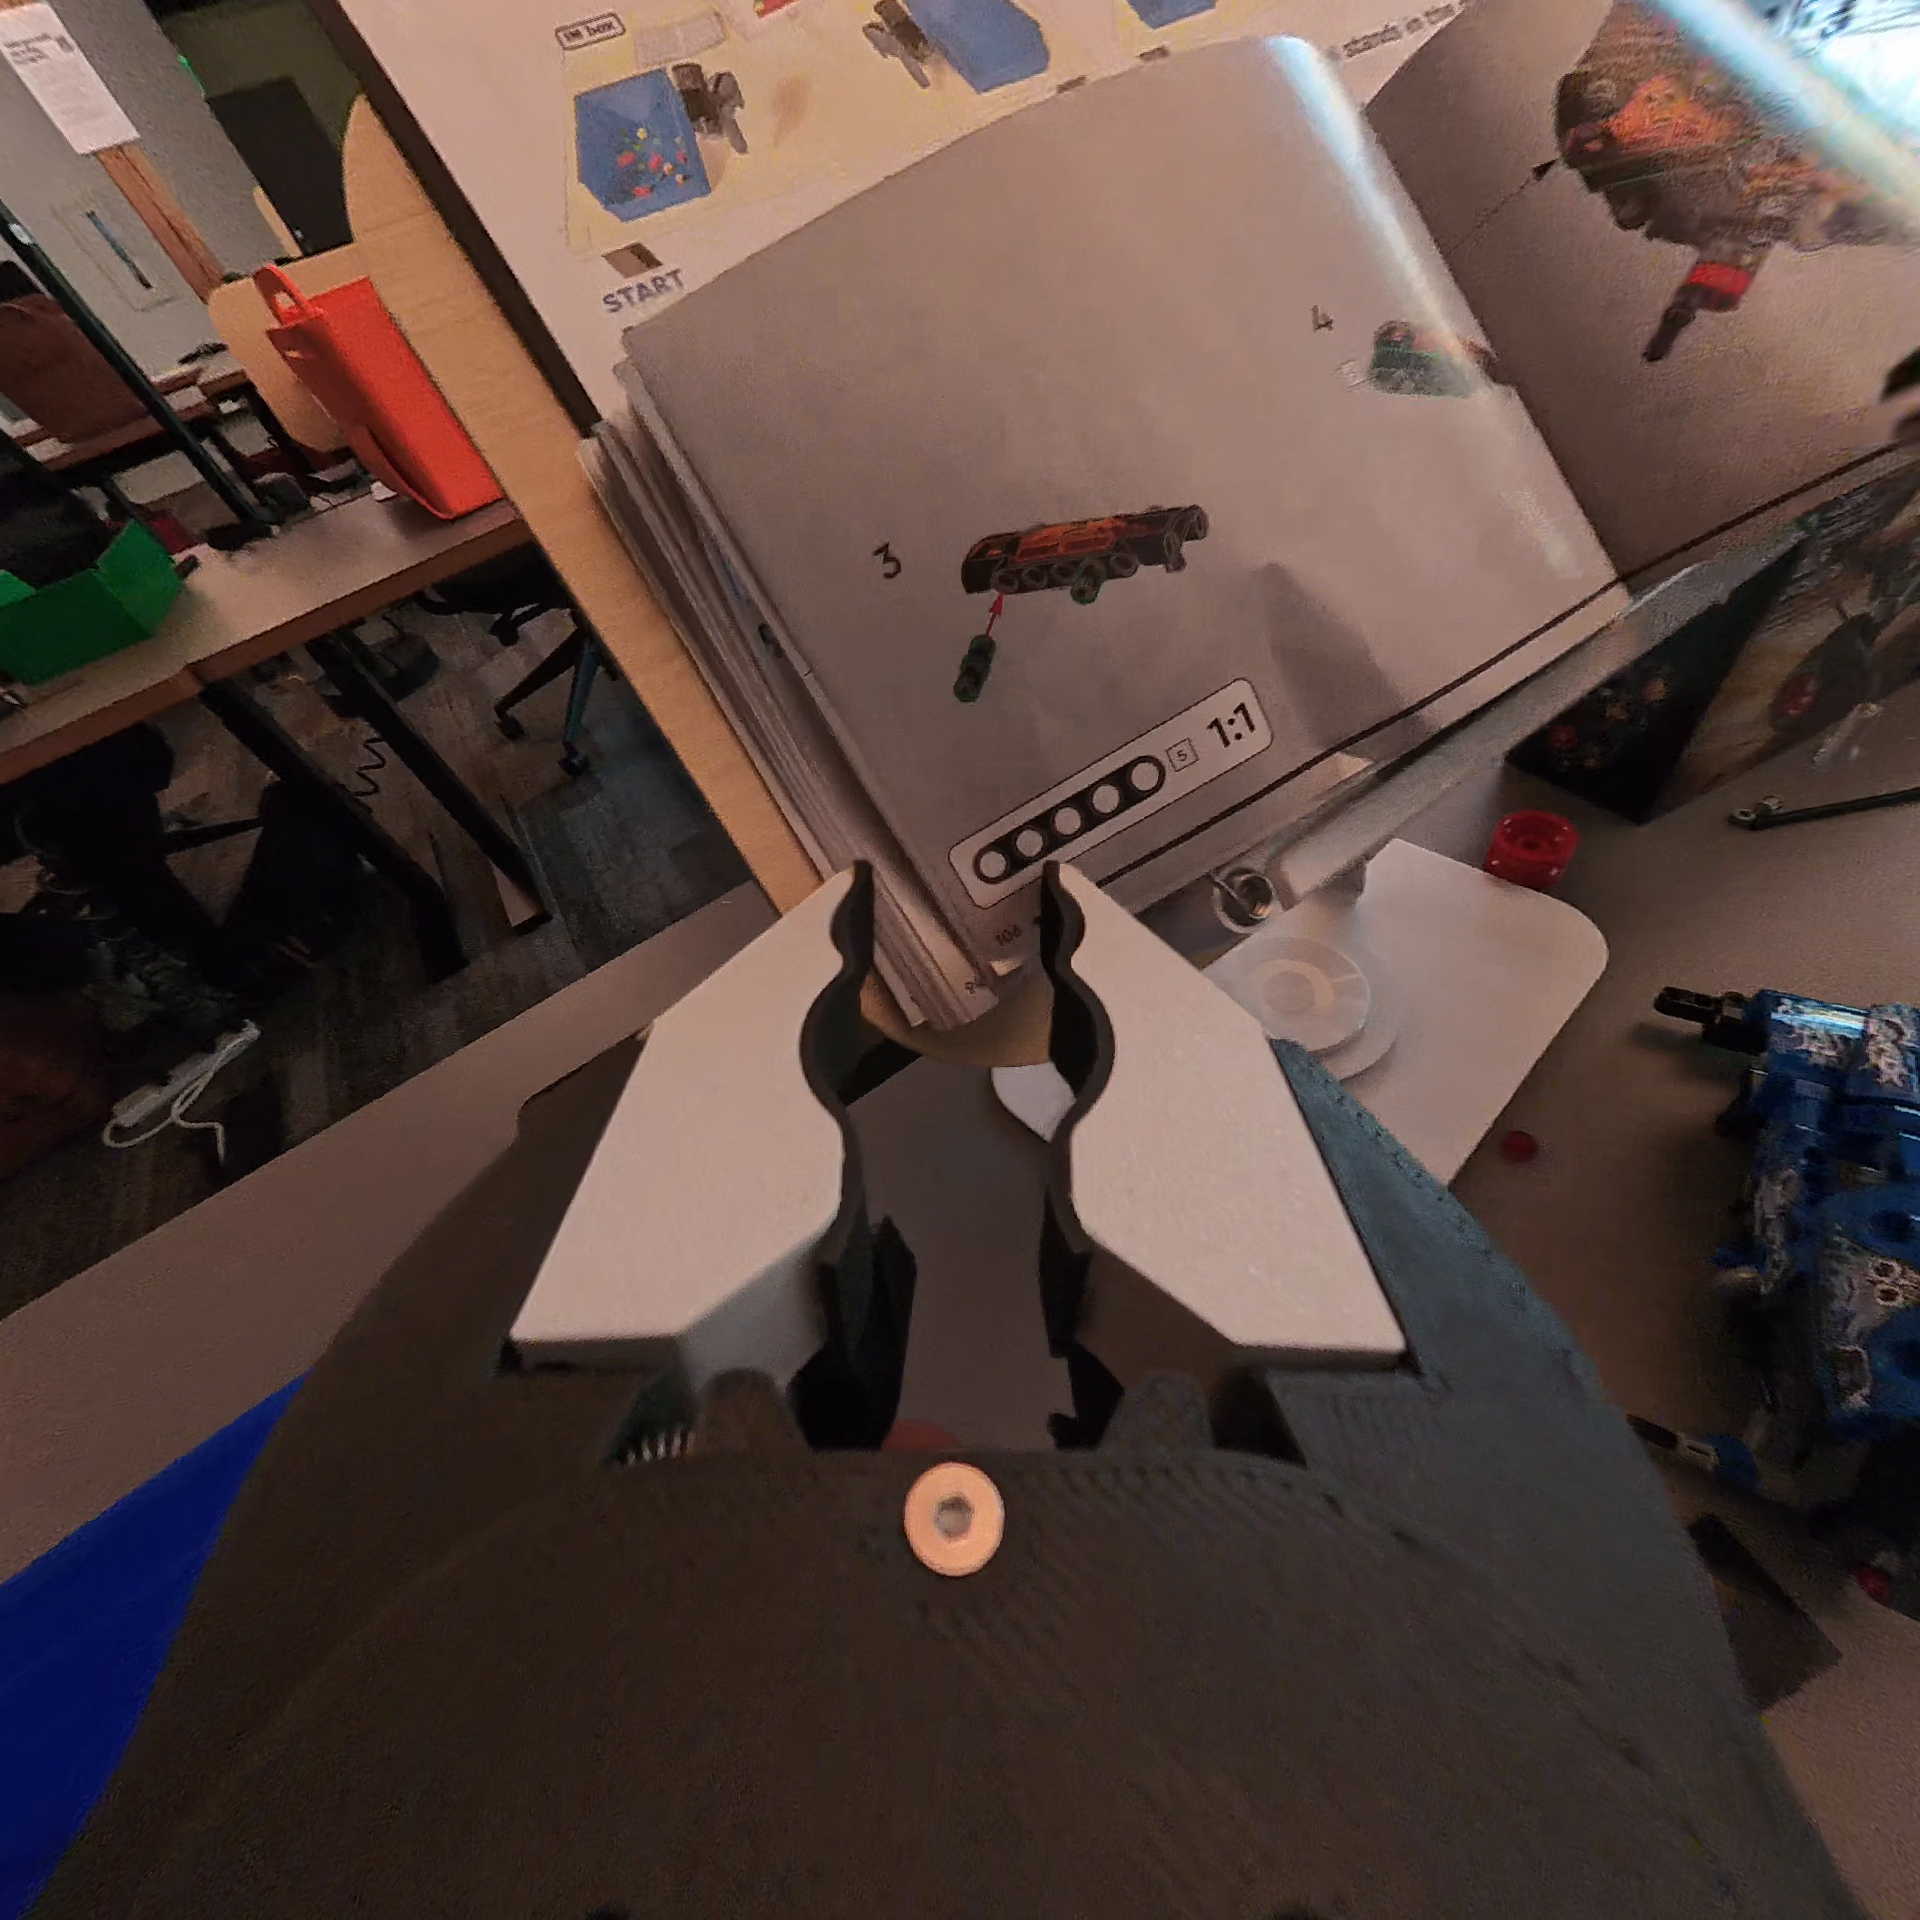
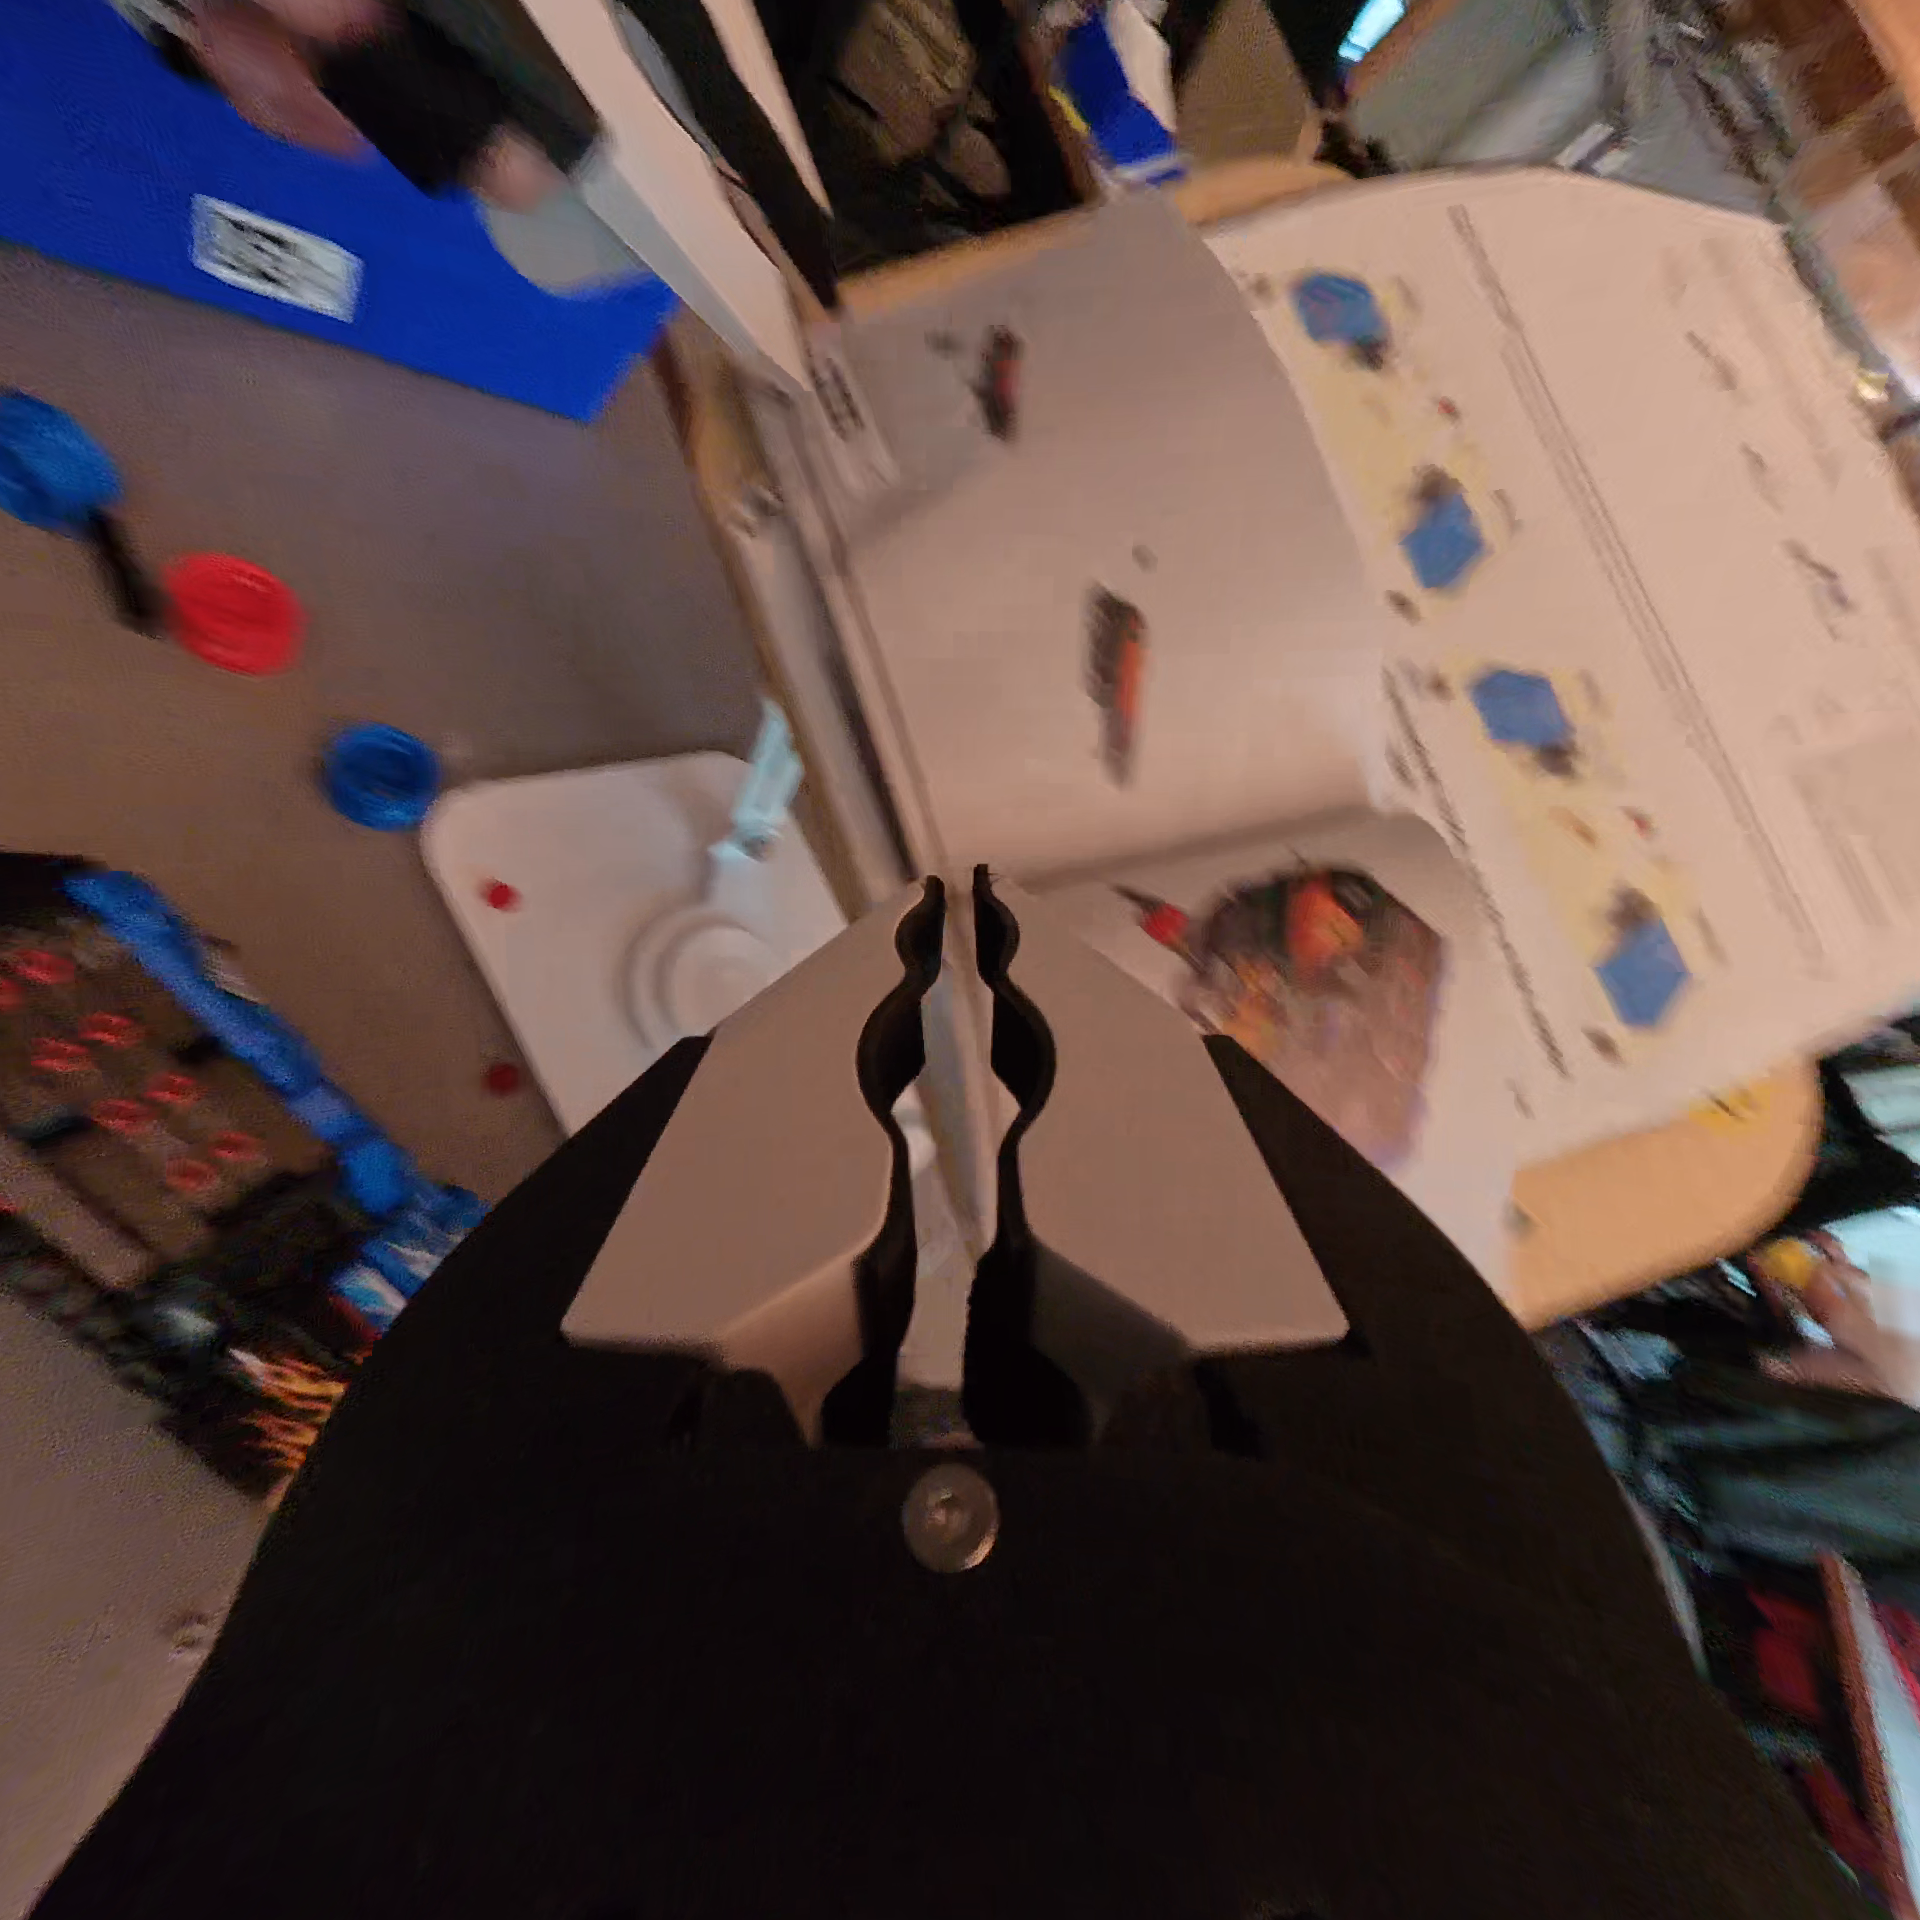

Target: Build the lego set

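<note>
Left wrist view: the left gripper (image 1: 951, 883) has its fingers apart with nothing between them, pointing at the open grey instruction booklet (image 1: 1091, 468) at twelve o'clock. The partly built blue lego model (image 1: 1829, 1195) sits at three o'clock on the grey surface (image 1: 1662, 935), cut off by the edge.

Right wrist view: blurred throughout. The right gripper (image 2: 958, 883) has its fingers nearly together and holds nothing; the booklet (image 2: 1091, 644) lies ahead. Only here do round red (image 2: 234, 613) and blue (image 2: 379, 776) pieces appear, at ten o'clock.

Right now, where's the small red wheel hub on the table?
In the left wrist view, the red wheel hub sits on the grey table at right, just beyond the white stand base, below the open instruction booklet and near the dark box.
</note>
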The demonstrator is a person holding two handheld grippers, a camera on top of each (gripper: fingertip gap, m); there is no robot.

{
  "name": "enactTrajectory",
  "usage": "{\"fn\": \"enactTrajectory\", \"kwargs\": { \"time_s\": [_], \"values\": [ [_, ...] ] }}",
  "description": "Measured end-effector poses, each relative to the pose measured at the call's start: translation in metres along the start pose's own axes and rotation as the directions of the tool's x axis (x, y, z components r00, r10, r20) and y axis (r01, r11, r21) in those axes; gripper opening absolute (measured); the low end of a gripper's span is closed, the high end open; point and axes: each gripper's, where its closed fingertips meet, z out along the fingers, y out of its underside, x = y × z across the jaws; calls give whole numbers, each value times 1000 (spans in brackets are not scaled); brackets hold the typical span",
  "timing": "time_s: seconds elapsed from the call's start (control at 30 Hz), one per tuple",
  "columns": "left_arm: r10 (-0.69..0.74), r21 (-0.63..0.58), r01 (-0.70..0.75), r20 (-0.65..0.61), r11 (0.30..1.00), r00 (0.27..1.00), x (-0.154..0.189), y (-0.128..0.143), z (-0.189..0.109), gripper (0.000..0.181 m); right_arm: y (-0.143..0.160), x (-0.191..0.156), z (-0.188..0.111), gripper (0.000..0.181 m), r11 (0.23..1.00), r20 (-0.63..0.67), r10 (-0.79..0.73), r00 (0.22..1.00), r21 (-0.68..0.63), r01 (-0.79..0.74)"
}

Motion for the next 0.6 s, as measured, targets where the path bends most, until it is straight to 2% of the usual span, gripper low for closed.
{"fn": "enactTrajectory", "kwargs": {
  "time_s": [0.1,0.17,0.37,0.43,0.47,0.53,0.6],
  "values": [
    [-13,11,14,-56,1000,998,8,-2,-1,36,-33,-39,18,5,997,145,47,988,52,-55],
    [-38,35,41,-86,999,996,11,-7,-3,39,-43,-58,35,10,994,201,89,975,45,-100],
    [-229,48,253,-289,966,930,23,-21,-10,45,-54,-67,79,19,976,159,191,969,71,-204],
    [-254,34,281,-334,959,907,26,-24,-10,35,-58,-68,87,20,976,136,190,972,86,-202],
    [-251,32,281,-360,959,899,28,-26,-11,21,-60,-69,91,22,975,127,187,974,94,-199],
    [-236,44,272,-380,961,894,28,-33,-13,4,-64,-70,98,25,979,97,169,981,101,-179],
    [-212,30,243,-390,970,896,28,-36,-14,0,-66,-72,105,29,987,71,129,989,86,-135]
  ]
}}
